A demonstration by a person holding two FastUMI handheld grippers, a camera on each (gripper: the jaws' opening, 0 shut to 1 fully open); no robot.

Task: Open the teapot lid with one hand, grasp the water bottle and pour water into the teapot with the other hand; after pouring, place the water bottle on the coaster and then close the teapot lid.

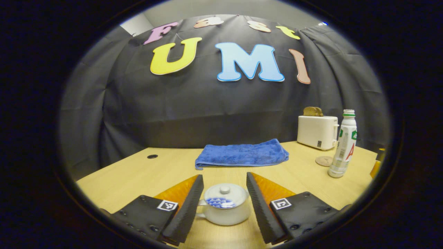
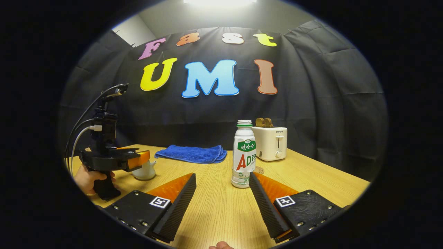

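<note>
A white teapot (image 1: 225, 207) with its lid (image 1: 225, 192) on stands on the wooden table between the fingers of my left gripper (image 1: 224, 175). That gripper is open, and a gap shows on each side of the pot. The white water bottle (image 1: 344, 145) stands upright at the right, beside a round coaster (image 1: 324, 160). In the right gripper view the bottle (image 2: 244, 155) stands just past the right fingertip of my open right gripper (image 2: 222, 174), which holds nothing. The coaster (image 2: 258, 170) lies behind the bottle. Farther left, a hand (image 2: 88, 180) holds the left gripper (image 2: 114, 159) around the teapot (image 2: 145, 170).
A folded blue towel (image 1: 242, 154) lies at the back middle of the table (image 1: 138, 176). A white toaster (image 1: 317, 131) with bread in it stands at the back right, behind the coaster. Cables rise from the left gripper. A small hole sits in the table at the left.
</note>
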